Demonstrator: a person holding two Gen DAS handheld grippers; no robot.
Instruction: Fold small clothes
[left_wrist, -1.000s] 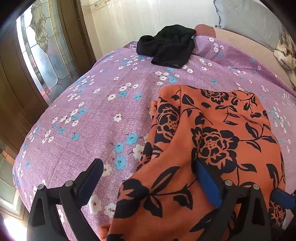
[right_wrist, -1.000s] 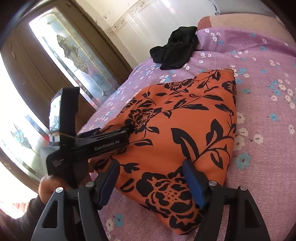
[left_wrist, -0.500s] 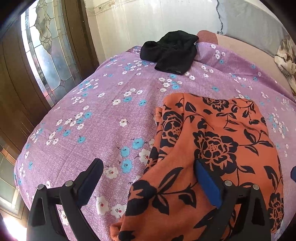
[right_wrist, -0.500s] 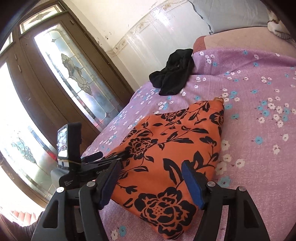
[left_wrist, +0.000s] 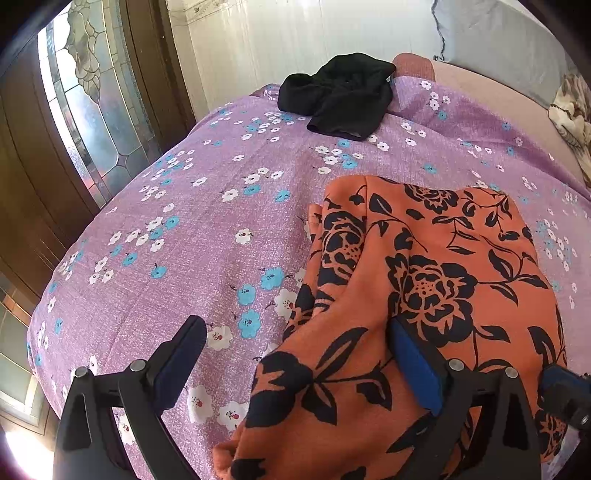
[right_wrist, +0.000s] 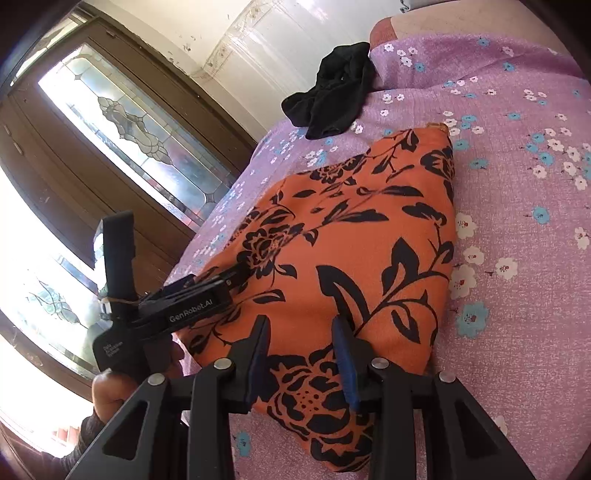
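Orange garment (left_wrist: 436, 295) w/ black rose-and-leaf print on a lilac bedspread (left_wrist: 207, 221) dotted w/ white & blue blossoms. Plain black garment (left_wrist: 343, 96) at the far edge. Black grippers, blue pads (right_wrist: 345, 365). Brown door (right_wrist: 55, 155), leaded clear glass.

"GenRobot.AI" in white on the left gripper (right_wrist: 240, 273); small label below unreadable

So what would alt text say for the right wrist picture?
An orange cloth with black flowers lies folded on a purple flowered bedspread; the right gripper is closing over its near edge. The left gripper reaches in beside it; a black garment lies behind.
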